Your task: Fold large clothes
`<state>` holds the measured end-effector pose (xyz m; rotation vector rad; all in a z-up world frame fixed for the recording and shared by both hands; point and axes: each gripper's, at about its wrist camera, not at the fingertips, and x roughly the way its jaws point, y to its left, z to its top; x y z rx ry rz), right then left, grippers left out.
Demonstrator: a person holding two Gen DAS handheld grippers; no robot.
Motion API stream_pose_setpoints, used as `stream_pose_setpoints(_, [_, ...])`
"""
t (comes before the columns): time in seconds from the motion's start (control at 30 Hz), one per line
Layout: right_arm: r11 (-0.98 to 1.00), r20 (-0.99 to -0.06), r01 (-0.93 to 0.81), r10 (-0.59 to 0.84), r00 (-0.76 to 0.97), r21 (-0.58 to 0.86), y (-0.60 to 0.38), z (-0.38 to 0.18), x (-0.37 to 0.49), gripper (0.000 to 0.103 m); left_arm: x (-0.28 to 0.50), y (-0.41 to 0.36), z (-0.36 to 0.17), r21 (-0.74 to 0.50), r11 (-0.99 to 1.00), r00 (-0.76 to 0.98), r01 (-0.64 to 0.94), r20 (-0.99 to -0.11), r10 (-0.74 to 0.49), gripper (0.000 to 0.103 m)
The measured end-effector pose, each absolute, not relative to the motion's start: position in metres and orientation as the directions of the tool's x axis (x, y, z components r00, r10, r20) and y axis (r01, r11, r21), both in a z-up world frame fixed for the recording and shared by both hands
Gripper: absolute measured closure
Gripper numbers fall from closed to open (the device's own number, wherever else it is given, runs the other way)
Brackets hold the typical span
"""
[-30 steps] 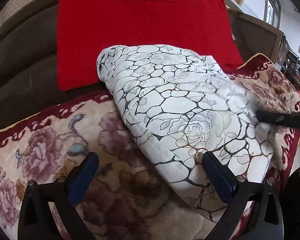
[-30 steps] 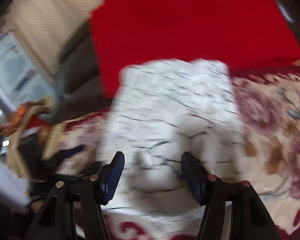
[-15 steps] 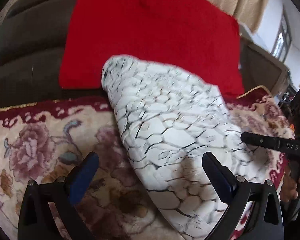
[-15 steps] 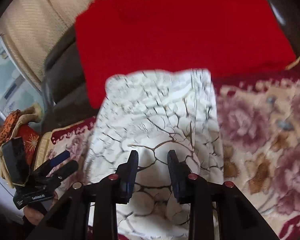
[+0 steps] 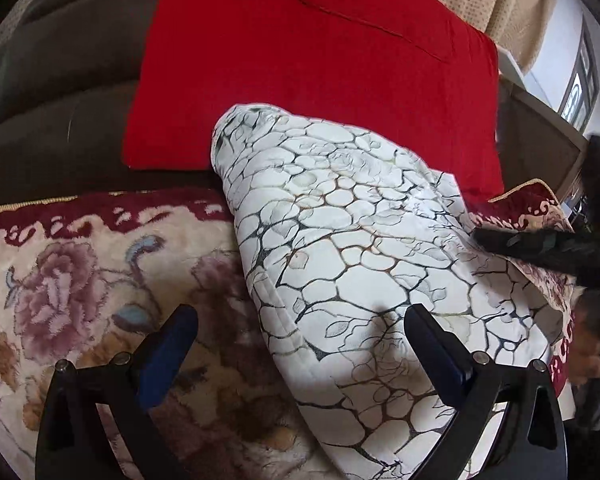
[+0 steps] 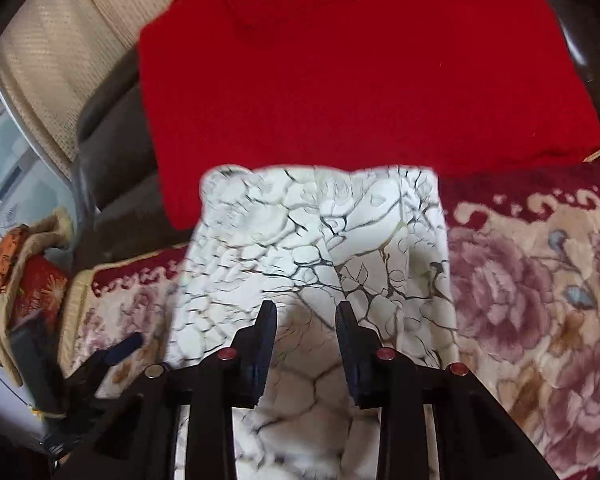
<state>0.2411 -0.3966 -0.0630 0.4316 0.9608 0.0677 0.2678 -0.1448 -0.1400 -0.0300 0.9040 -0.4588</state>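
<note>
A white quilted garment [image 5: 340,260] with a dark crackle and rose print lies folded into a long strip on the floral blanket [image 5: 80,300]; its far end touches the red cushion. My left gripper [image 5: 300,340] hovers open and wide over its near left edge, gripping nothing. In the right wrist view the garment [image 6: 300,232] runs straight ahead. My right gripper [image 6: 306,320] has its jaws drawn close, pressing a puffy fold of the garment's near end. One of its black fingers [image 5: 520,242] shows over the garment's right side.
A red cushion [image 5: 320,60] leans on the dark sofa back [image 5: 60,80] behind the garment. A beige curtain [image 6: 40,60] hangs at the left. An orange and red cloth [image 6: 16,264] sits on the sofa arm. A person's hand [image 5: 588,360] shows at the right edge.
The right gripper's jaws went from wide apart to close together around the garment's near end. The left wrist view rolled and shifted a little; its jaws stayed wide.
</note>
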Motion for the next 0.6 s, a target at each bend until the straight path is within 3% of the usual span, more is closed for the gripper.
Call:
stream_pose_setpoints(0.1, [0.915, -0.841, 0.166, 0.252, 0.48, 0.368, -0.394, -0.1, 0.26, 0.067, 0.272, -0.153, -0.157, -0.22, 0.894, 0.45, 0.391, -0.801, -0.395, 0.001])
stream_pose_setpoints(0.2, [0.909, -0.823, 0.155, 0.265, 0.502, 0.388, -0.397, -0.097, 0.257, 0.065, 0.27, -0.152, -0.152, -0.224, 0.89, 0.458, 0.398, -0.792, -0.404, 0.001])
stream_pose_setpoints(0.3, [0.847, -0.751, 0.151, 0.351, 0.56, 0.509, -0.416, -0.082, 0.241, 0.032, 0.27, -0.143, -0.141, -0.273, 0.875, 0.469, 0.4, -0.759, -0.452, 0.001])
stream_pose_setpoints(0.47, [0.786, -0.666, 0.188, 0.34, 0.664, 0.589, -0.463, -0.067, 0.209, 0.021, 0.277, -0.133, -0.148, -0.446, 0.814, 0.384, 0.373, -0.724, -0.573, 0.001])
stream_pose_setpoints(0.6, [0.706, -0.652, 0.257, 0.368, 0.663, 0.66, -0.495, -0.088, 0.2, 0.019, 0.283, -0.134, -0.162, -0.537, 0.778, 0.298, 0.326, -0.722, -0.624, 0.001])
